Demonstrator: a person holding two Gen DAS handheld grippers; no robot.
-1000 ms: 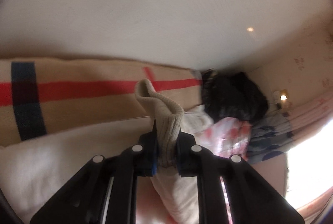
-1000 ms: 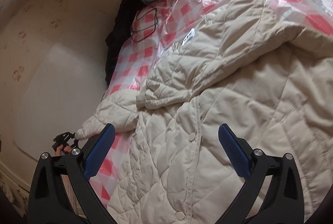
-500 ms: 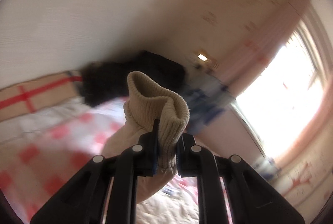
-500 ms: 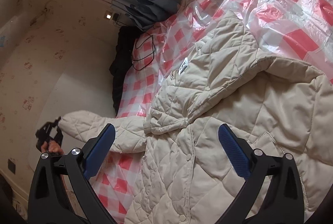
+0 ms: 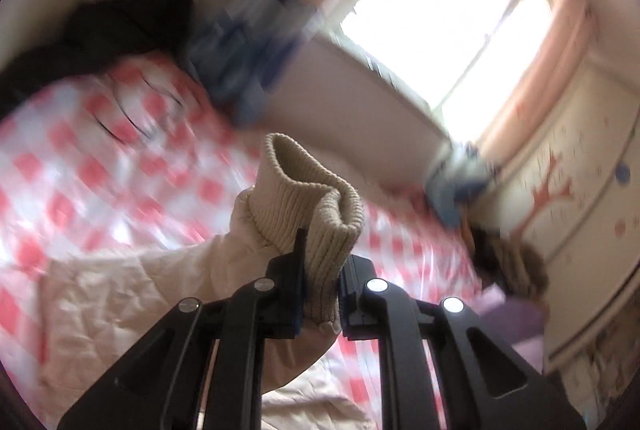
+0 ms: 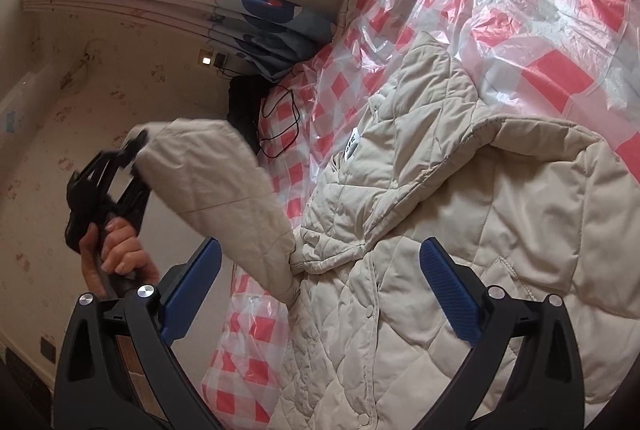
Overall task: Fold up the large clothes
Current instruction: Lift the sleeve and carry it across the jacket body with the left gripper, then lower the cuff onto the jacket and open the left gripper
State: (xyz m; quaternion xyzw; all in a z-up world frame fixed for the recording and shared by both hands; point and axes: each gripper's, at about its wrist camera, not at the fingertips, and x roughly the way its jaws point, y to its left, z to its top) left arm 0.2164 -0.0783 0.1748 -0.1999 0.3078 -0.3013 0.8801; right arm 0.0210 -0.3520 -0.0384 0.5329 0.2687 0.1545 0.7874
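Note:
A cream quilted jacket (image 6: 460,230) lies spread on the bed, collar folded over. Its left sleeve (image 6: 216,182) is lifted off the bed. My left gripper (image 5: 320,286) is shut on the sleeve's ribbed knit cuff (image 5: 312,202), which stands up between the fingers. From the right wrist view that gripper (image 6: 134,146) shows at the left, held by a hand (image 6: 116,254), above the bed's edge. My right gripper (image 6: 320,282) hangs open over the jacket's front near the armpit, with nothing between its blue pads (image 6: 448,290).
The bed carries a red-and-white checked plastic cover (image 6: 520,10). A blue patterned pillow (image 6: 272,26), dark clothing (image 6: 244,102) and a black cable (image 6: 284,126) lie at its head. A bright window (image 5: 440,14) and a decorated wall (image 5: 560,190) stand beyond.
My left gripper has swung up and over toward the bed with the cuff, raising the sleeve off the bed. The right gripper has shifted slightly and stayed open.

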